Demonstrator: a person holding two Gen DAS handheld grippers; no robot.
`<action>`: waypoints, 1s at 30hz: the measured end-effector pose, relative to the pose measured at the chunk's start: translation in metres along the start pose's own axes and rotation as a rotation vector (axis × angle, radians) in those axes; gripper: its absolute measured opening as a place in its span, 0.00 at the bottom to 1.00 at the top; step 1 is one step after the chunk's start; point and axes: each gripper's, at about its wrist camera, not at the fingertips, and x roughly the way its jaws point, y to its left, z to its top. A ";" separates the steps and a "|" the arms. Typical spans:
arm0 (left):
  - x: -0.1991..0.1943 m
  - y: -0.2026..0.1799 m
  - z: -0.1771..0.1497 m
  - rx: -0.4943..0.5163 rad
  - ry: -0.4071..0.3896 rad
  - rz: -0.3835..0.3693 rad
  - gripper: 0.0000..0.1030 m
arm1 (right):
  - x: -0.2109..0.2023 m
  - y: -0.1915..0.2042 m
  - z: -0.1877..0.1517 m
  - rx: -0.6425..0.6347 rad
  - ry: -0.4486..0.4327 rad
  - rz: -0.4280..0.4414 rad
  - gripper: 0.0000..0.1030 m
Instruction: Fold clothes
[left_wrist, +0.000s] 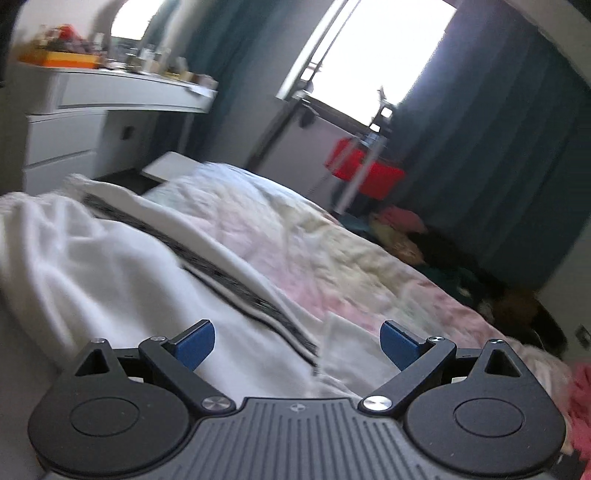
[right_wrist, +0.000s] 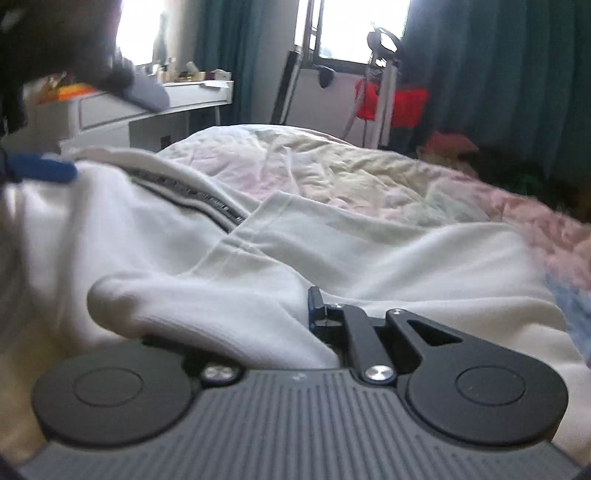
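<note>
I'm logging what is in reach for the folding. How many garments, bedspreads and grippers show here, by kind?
White zip-up jacket: 1
Pastel quilted bedspread: 1
Grippers: 2, the left gripper open, the right gripper shut on the jacket
Total: 4

You've got a white zip-up jacket (right_wrist: 332, 251) spread rumpled across the bed, dark zipper (right_wrist: 192, 199) running from ten o'clock toward centre, and one thick fold (right_wrist: 207, 314) bunched up at six o'clock.
</note>
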 end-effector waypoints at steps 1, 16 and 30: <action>0.005 -0.005 -0.002 0.022 0.014 -0.006 0.95 | -0.004 0.000 0.001 0.009 0.020 0.003 0.09; 0.048 -0.028 -0.051 0.120 0.220 -0.023 0.88 | -0.107 -0.108 -0.031 0.303 0.024 0.042 0.65; 0.041 -0.053 -0.077 0.277 0.240 0.015 0.79 | -0.142 -0.143 -0.024 0.479 -0.177 0.199 0.63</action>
